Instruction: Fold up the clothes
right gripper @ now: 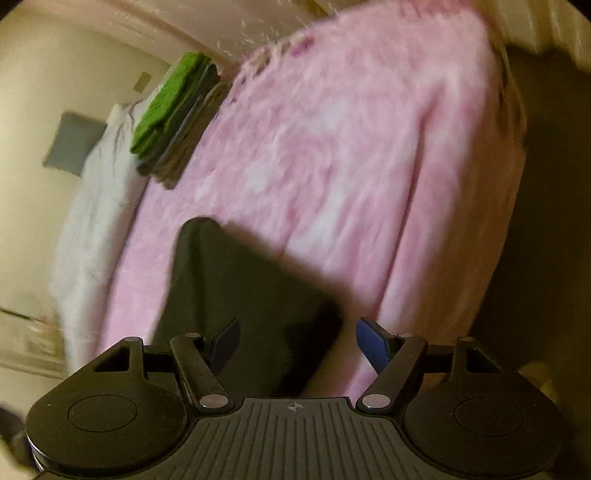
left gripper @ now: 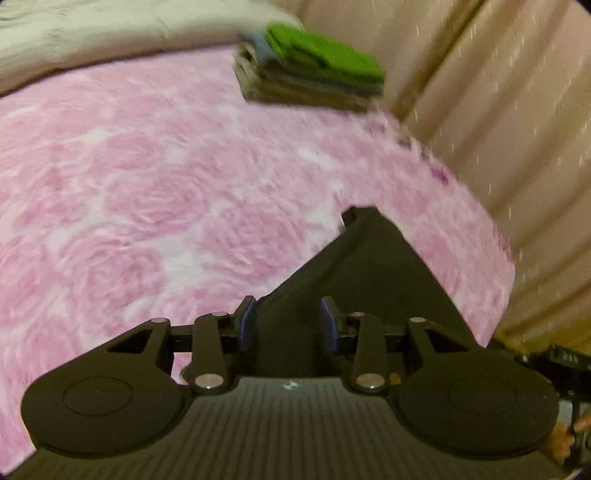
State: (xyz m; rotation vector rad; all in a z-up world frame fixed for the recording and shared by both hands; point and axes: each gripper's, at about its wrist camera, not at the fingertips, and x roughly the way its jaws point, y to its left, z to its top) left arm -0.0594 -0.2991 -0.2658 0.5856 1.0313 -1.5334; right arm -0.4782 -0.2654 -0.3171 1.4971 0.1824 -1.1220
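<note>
Closest in, the left gripper [left gripper: 288,325] has its 2 blue pads [left gripper: 245,325] standing apart, with a dark garment [left gripper: 369,266] lying flat on the bed directly under and ahead of them; the cloth shows in the gap, but the pads do not press on it. The right gripper [right gripper: 297,345] is spread wider still, its blue pads [right gripper: 373,343] clear of anything, and the same dark garment [right gripper: 240,295] lies below and ahead of its left finger, folded into a flat shape with 1 corner pointing away. Everything rests on a fuzzy pink blanket [left gripper: 147,192] that covers the bed. Farther off, beyond both grippers, sits a stack of folded clothes [left gripper: 310,77] with a green piece [left gripper: 325,51] on top and grey and brown layers beneath. Behind the stack lies pale rumpled bedding [left gripper: 92,33], and a beige curtain [left gripper: 498,74] hangs alongside the bed's far edge.
</note>
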